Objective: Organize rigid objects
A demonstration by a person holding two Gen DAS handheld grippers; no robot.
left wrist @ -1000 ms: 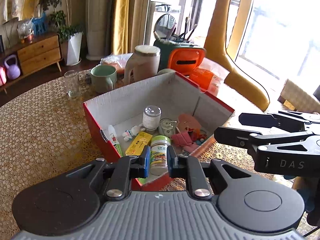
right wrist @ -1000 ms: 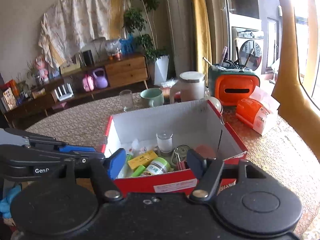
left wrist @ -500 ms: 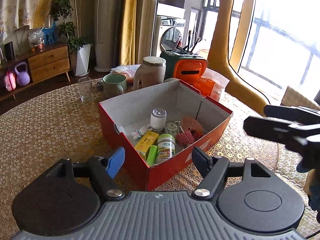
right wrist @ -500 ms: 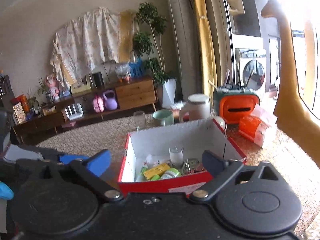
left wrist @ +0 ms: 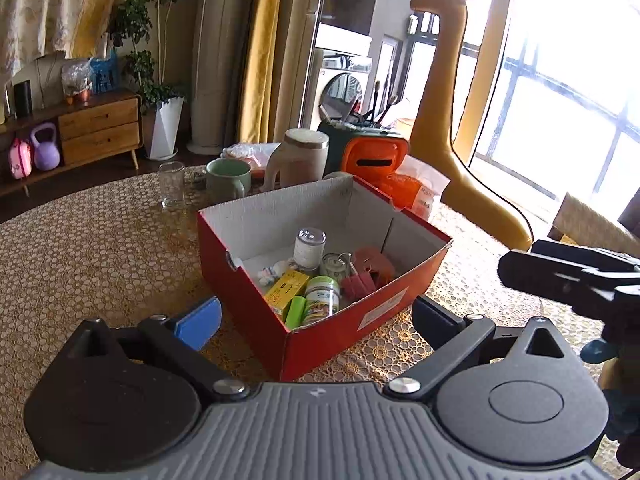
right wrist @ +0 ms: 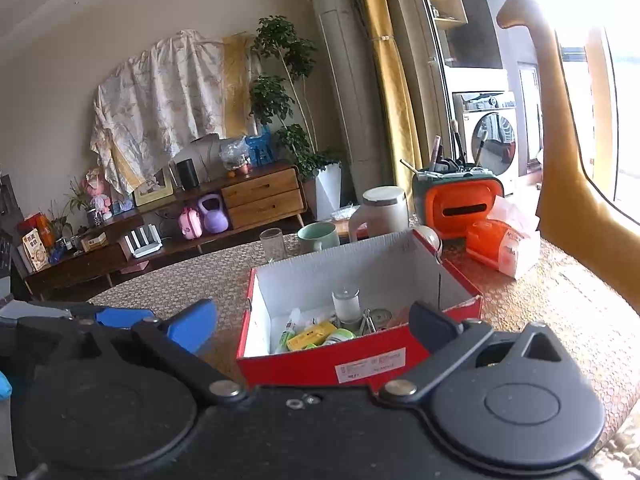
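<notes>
Both sets of tongs are out in front of me and I'm holding them short of the red box (left wrist: 348, 344), which sits centre frame on the lace-patterned table (left wrist: 100, 248).

Starting lower left in the left wrist view: the left gripper (left wrist: 316, 316) has just been opening and its jaws now stand as wide as they go, blue pad to the left, dark pad to the right, nothing between them but tablecloth and the near corner of the box. I judge it is spread like this because it has let go and is clear of the load.

Moving to the middle, the box holds the small rigid things: a yellow carton (left wrist: 286, 286), a green-lidded jar (left wrist: 322, 298) lying beside it, a clear jar with a silver cap (left wrist: 309, 246) standing upright behind, and pink clips (left wrist: 362, 278) to the right. They are bunched at the near end, presumably where they were dropped in. The jar's label print is too small for me to read.

In the right wrist view the right gripper (right wrist: 312, 326) is likewise spread fully, empty, box straddled in the gap. A white sticker (right wrist: 370, 364) on the box front carries print I can't make out.

Behind the box stand a glass (left wrist: 171, 184), a green mug (left wrist: 228, 178) and an orange case (left wrist: 376, 156), outside the box, untouched.
</notes>
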